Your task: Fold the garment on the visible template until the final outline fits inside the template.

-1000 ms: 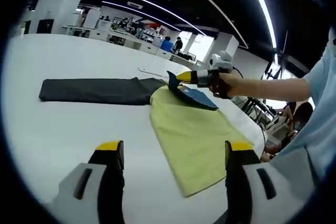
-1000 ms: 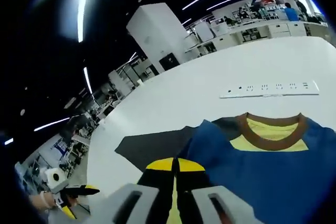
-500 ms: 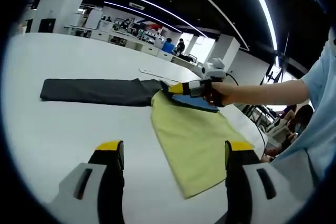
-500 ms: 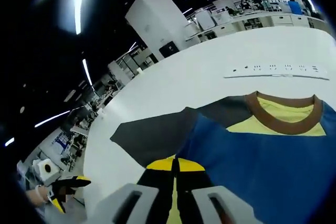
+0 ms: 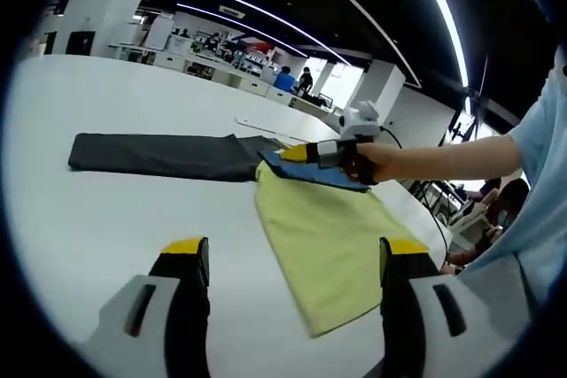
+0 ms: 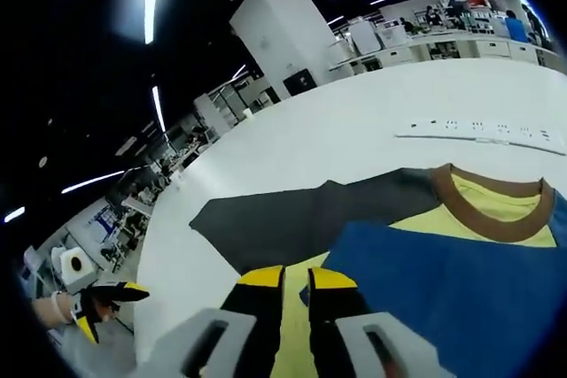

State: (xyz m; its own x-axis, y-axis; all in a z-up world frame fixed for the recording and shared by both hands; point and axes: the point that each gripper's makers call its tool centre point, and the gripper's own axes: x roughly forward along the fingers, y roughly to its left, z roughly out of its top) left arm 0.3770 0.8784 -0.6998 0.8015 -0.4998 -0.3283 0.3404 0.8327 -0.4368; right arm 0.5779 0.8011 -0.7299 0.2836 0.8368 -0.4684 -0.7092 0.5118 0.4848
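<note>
Near the far edge of the white table (image 5: 106,219), the right gripper (image 5: 292,153) rests on the garment's (image 5: 332,232) blue folded sleeve, jaws parted a sliver; whether they pinch cloth is unclear. Nearer, the left gripper (image 5: 288,258) hovers wide open, holding nothing. A dark template (image 5: 159,153) lies partly hidden beneath the garment.

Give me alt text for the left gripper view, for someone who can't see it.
A hand holds the right gripper low over a blue fold of a yellow shirt lying on a white table. A dark grey sleeve stretches left. The left gripper, jaws wide apart, frames the foreground.
</note>
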